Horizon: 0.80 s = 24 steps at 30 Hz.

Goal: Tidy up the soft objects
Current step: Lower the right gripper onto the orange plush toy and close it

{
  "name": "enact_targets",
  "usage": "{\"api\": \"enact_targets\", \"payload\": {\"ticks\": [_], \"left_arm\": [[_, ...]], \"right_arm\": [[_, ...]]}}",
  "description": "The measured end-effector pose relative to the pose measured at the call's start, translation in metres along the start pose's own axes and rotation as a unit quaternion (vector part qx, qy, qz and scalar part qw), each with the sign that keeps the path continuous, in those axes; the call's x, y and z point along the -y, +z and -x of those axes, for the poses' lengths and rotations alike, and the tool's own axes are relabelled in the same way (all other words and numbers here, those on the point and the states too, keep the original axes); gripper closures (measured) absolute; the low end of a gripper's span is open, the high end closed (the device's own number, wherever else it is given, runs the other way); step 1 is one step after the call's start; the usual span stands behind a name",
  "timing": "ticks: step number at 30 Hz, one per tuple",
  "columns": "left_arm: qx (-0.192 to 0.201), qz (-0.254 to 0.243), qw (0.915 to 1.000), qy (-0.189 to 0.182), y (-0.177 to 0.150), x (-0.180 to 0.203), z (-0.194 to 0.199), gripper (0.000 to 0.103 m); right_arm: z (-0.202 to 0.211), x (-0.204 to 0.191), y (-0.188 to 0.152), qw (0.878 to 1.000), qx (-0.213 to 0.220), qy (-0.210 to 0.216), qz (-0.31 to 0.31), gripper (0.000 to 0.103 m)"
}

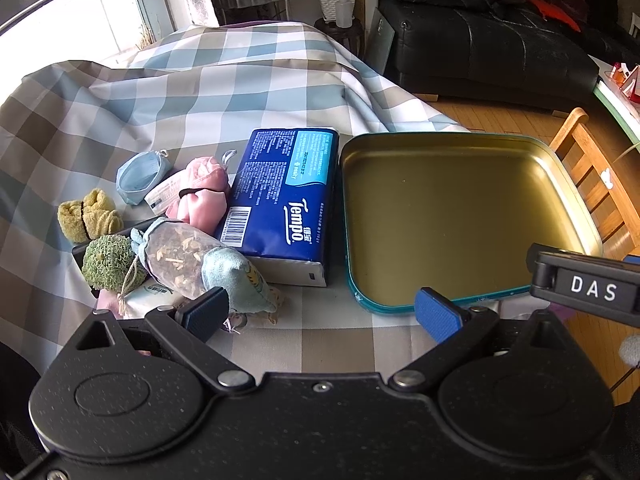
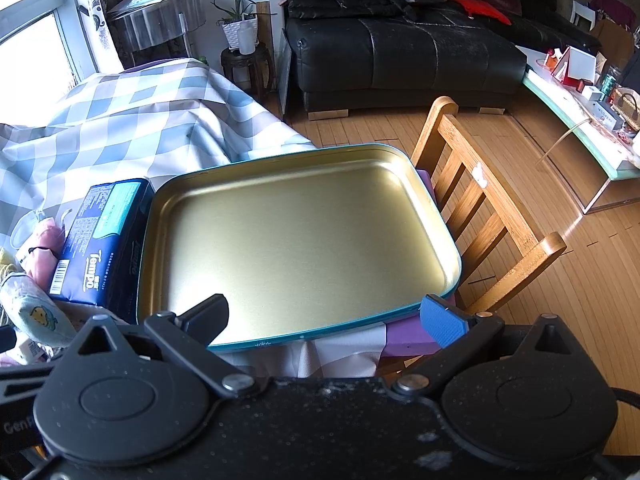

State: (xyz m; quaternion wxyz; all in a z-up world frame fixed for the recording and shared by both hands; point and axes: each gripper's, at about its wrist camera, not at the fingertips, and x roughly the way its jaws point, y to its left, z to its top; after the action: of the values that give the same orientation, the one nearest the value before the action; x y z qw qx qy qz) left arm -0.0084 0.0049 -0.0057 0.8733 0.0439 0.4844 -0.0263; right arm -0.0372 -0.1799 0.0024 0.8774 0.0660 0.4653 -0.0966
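1. The left gripper (image 1: 322, 312) is spread wide, holding nothing, above the checked bench (image 1: 168, 100).
2. The right gripper (image 2: 324, 316) is likewise spread over the gold tin tray (image 2: 304, 240).
3. Soft pouches (image 1: 180, 252) lie heaped just left of the blue tissue pack (image 1: 284, 208), which touches the tray.

A blue Tempo tissue pack (image 1: 280, 204) lies flat just left of the gold tin tray (image 1: 452, 220). Left of it cluster a pink pouch (image 1: 202, 192), a yellow towel roll (image 1: 90, 214), a green scrubber (image 1: 109, 263) and a herb sachet (image 1: 182, 254).
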Motion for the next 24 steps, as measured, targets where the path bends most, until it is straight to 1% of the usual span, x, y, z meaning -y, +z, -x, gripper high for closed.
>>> {"api": "enact_targets", "payload": {"ticks": [6,10,13,16,21,24], "left_arm": [[-0.007,-0.002,0.9997,-0.021,-0.004,-0.006,0.0,0.006],[0.001,-0.007,0.9995,-0.031,-0.005,-0.02,0.003,0.011],[0.014,-0.019,0.9993,-0.028,-0.001,-0.037,0.005,0.011],[0.031,-0.028,0.999,-0.016,0.005,-0.062,0.008,0.011],[0.053,-0.016,0.9984,0.014,0.016,-0.116,0.007,0.01],[0.056,-0.02,0.9971,0.046,0.017,-0.143,0.004,0.009]], "right_arm": [[-0.003,-0.006,0.0,1.0,0.005,-0.007,0.008,0.001],[-0.004,-0.011,-0.002,1.0,0.006,-0.014,0.018,0.001],[-0.005,-0.016,-0.003,1.0,0.009,-0.01,0.025,0.001],[-0.004,-0.022,-0.005,1.0,0.009,0.006,0.026,0.001],[0.0,-0.042,-0.014,0.999,0.022,0.014,0.03,0.001],[0.004,-0.057,-0.026,0.999,0.025,0.022,0.032,0.001]]}}
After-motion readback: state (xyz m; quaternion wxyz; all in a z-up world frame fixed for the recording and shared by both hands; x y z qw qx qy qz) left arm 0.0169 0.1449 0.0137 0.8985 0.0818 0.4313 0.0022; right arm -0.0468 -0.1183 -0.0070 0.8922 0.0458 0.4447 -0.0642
